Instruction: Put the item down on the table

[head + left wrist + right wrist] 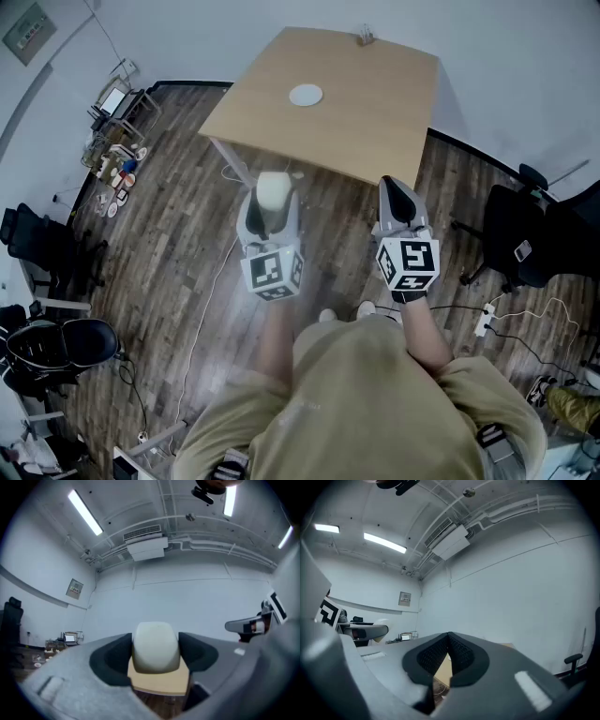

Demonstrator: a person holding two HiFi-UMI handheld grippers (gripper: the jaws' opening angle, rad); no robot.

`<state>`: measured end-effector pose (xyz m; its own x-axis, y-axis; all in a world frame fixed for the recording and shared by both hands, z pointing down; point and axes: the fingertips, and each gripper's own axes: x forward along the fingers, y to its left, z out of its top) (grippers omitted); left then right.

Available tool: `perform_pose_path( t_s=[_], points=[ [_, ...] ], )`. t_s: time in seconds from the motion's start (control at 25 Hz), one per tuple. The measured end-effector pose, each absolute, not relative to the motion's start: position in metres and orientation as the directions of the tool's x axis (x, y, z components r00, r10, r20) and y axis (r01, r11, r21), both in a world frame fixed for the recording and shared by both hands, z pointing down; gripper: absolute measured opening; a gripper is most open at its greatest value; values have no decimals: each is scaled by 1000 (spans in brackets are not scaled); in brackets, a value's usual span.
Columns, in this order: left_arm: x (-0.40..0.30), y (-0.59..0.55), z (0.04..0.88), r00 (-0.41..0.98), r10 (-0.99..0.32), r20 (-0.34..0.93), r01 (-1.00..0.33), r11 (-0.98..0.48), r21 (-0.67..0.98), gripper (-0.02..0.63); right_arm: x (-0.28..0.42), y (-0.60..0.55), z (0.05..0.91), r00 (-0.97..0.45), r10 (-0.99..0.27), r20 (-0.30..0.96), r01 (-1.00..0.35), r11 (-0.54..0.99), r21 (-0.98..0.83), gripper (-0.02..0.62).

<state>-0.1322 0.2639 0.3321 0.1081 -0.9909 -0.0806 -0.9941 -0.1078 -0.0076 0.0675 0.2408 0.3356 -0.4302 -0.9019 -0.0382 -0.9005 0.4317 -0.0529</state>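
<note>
A person stands over dark plank flooring (178, 253) with a two-jaw gripper in each hand, facing a pale wooden worktop (375, 103) in the upper centre of the frame. The left gripper (272, 208), at centre frame, pinches a smooth, off-white item (273, 187) with rounded corners. Its black pads (112, 660) press the item's two sides, and the item (156, 646) rises above them, matte and pillow-shaped. The item is held in the air just short of the worktop's near edge, not resting on it. The right gripper (394, 187), to the right of centre, is empty, its ribbed black pads (461, 654) pressed together at the tips. A flat white disc (306, 95) lies on the worktop, well apart from both grippers. Black office chairs (56, 347) stand at lower left.
</note>
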Motion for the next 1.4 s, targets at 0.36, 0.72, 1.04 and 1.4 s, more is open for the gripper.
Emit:
perform_pose_path(
  t_s=[0.36, 0.72, 1.04, 1.4],
  points=[
    [-175, 270, 334, 99, -990, -96, -995, -99, -10, 310, 58, 240, 336, -322, -946, -39, -941, 325, -95, 5],
    [-179, 271, 351, 134, -987, -92, -987, -141, 73, 310, 28, 257, 336, -397, -916, -49, -917, 399, -18, 5],
    [-184, 235, 377, 131, -990, -47, -986, -135, 97, 310, -24, 210, 380, -498, -865, 57, -867, 497, -40, 5],
    [-197, 133, 343, 64, -994, -89, -996, -69, 53, 310, -67, 100, 358, -639, -769, 21, -769, 638, -35, 5]
  ],
)
